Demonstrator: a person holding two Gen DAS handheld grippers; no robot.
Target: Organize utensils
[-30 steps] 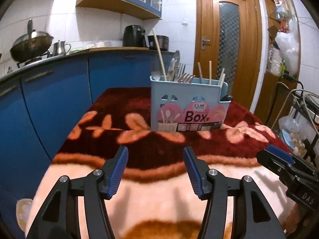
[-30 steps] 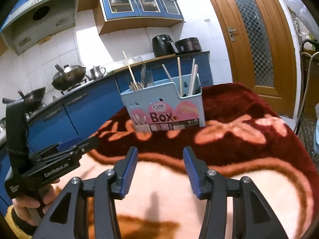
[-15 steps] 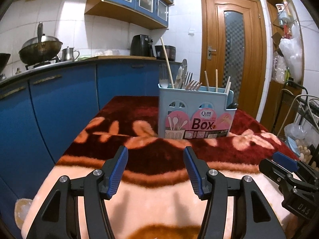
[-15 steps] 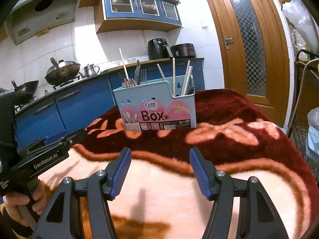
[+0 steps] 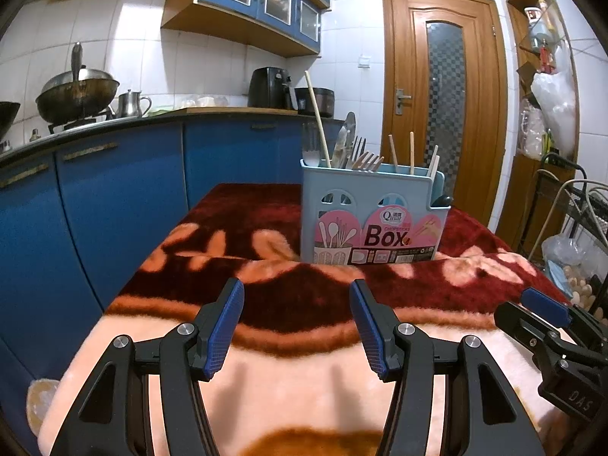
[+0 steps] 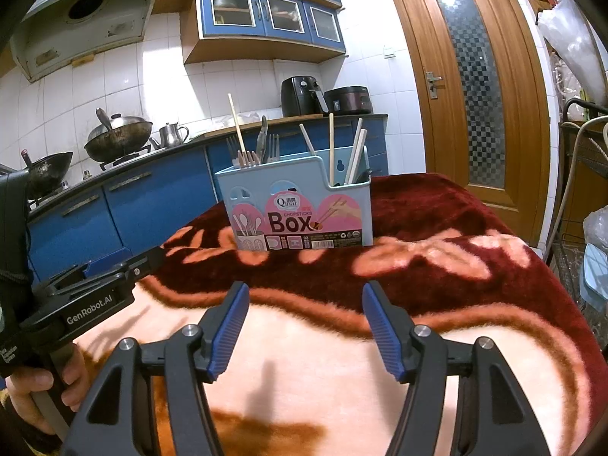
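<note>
A light blue utensil box (image 5: 374, 216) with a pink "Box" label stands upright on the red and peach blanket (image 5: 266, 250); it also shows in the right wrist view (image 6: 298, 209). Forks, a spoon and a knife (image 5: 347, 148) stand in its left compartment, chopsticks (image 5: 412, 152) in its right one. My left gripper (image 5: 296, 326) is open and empty, low over the blanket in front of the box. My right gripper (image 6: 304, 326) is open and empty too, beside the left one (image 6: 76, 300).
Blue kitchen cabinets (image 5: 114, 190) with woks (image 5: 76, 93) and a kettle run along the left. A wooden door (image 5: 442, 98) stands behind the table. A wire rack with bags (image 5: 570, 228) stands at the right.
Both grippers have drawn back and tilted up, so the box looks a little farther and more level. The right jaws opened slightly wider. Nothing was picked up.
</note>
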